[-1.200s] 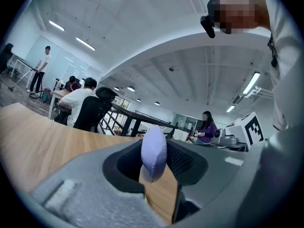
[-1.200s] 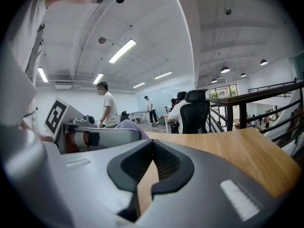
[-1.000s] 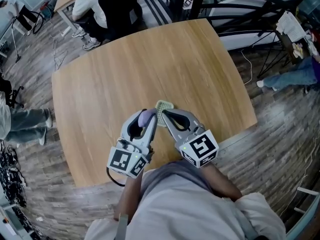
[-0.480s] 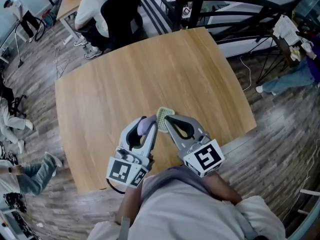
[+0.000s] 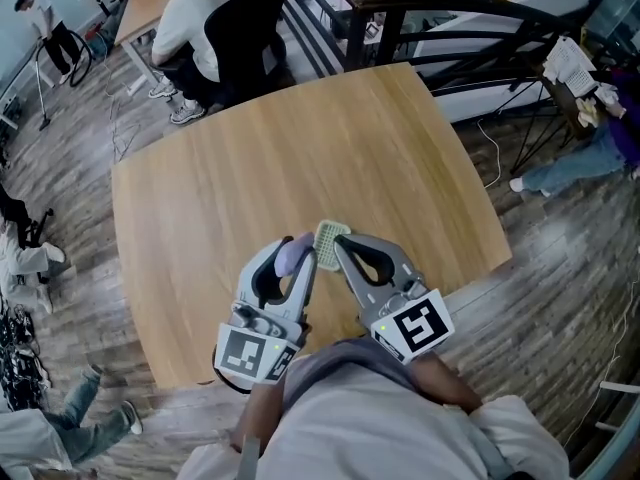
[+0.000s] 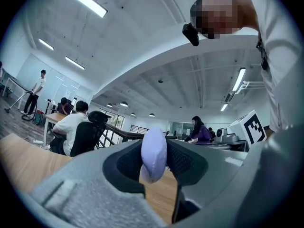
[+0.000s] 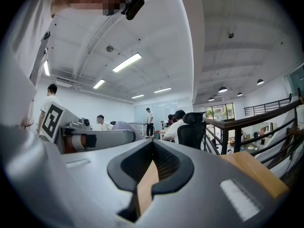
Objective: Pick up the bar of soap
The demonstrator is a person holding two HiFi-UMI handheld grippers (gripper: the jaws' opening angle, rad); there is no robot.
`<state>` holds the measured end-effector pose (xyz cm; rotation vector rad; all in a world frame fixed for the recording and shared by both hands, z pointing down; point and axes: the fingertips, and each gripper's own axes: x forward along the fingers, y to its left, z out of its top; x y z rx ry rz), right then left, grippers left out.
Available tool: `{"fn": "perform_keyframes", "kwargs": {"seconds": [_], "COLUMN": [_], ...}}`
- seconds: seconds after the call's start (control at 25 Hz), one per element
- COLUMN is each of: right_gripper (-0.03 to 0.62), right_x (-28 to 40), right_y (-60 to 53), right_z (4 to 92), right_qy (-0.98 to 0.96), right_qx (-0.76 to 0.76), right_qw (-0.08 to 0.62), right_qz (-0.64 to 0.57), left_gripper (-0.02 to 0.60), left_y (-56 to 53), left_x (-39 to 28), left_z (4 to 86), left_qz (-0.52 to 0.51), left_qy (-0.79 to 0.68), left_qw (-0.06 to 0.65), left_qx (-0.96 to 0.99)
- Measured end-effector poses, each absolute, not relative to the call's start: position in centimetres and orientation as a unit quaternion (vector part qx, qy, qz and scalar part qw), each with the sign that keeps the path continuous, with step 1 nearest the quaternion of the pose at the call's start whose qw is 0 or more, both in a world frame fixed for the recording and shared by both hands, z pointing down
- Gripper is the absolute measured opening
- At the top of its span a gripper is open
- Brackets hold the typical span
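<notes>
A lavender bar of soap (image 5: 291,253) sits between the jaws of my left gripper (image 5: 297,255), which is shut on it above the wooden table (image 5: 300,138). In the left gripper view the soap (image 6: 153,154) stands on edge, pinched between the dark pads. My right gripper (image 5: 334,244) is just to the right, its tips almost touching the left one's. It is shut on a thin pale green mesh piece (image 5: 329,236). In the right gripper view the jaws meet at the tip (image 7: 153,148), and the mesh piece is not clear there.
Both grippers hang over the table's near part, close to its front edge (image 5: 440,290). A person in white sits on a black chair (image 5: 235,28) beyond the far edge. A dark railing (image 5: 450,8) and floor cables (image 5: 495,138) lie to the right.
Both grippers have risen a little together, closer to the head camera, with the soap and the mesh piece still in them. A person on the left floor has walked on.
</notes>
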<state>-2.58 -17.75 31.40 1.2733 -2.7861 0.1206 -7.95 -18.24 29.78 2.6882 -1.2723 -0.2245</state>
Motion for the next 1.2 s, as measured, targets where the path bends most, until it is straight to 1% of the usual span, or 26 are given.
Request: {"fn": "perform_keyframes", "kwargs": {"seconds": [0.24,1.2], "right_gripper": [0.0,0.0], "right_x": [-3.36,-2.75], "right_y": [-17.59,-18.48], "right_z": [32.09,32.45], "right_qy": [-0.91,-0.903], "right_qx": [0.409,0.424], "right_qw": [0.049,0.047], "right_qz": [0.043,0.045], "left_gripper": [0.127,0.127], "left_y": [-18.37,-18.83], "left_x": [-8.37,-8.48], "left_z": [30.19,30.66], "left_qz": [-0.073,-0.071], "left_qy": [-0.427,-0.429], "left_qw": [0.084,0.086], "left_qx": [0.897,0.896]}}
